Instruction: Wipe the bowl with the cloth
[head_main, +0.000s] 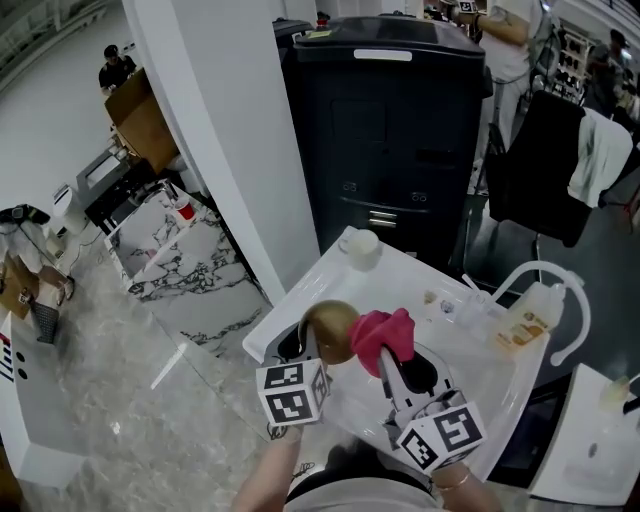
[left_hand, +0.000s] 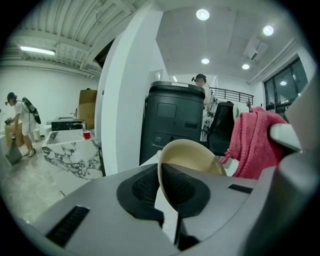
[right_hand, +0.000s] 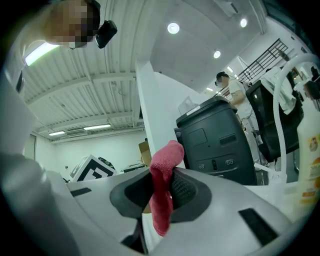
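Head view: the left gripper (head_main: 320, 350) and the right gripper (head_main: 386, 364) are raised side by side above the white counter (head_main: 310, 285). Their marker cubes cover most of each body, and the person's arms are cut off at the lower edge. The bowl (head_main: 333, 326) sits at the left gripper's tip, tilted on edge. The pink cloth (head_main: 384, 334) is bunched at the right gripper's tip, touching or just beside the bowl; the contact itself is hard to make out. Left gripper view: the left gripper (left_hand: 161, 186) has its jaws pressed together on the rim of the bowl (left_hand: 192, 156). The bowl stands tilted, its hollow facing right, and its lower rim is hidden between the pads. The cloth (left_hand: 254, 142) hangs just right of the bowl, its right part covered by the other gripper's grey body. Right gripper view: the right gripper (right_hand: 161, 192) pinches the cloth (right_hand: 163, 186). A fold stands above the pads and a tail hangs below them. The bowl cannot be made out clearly here.
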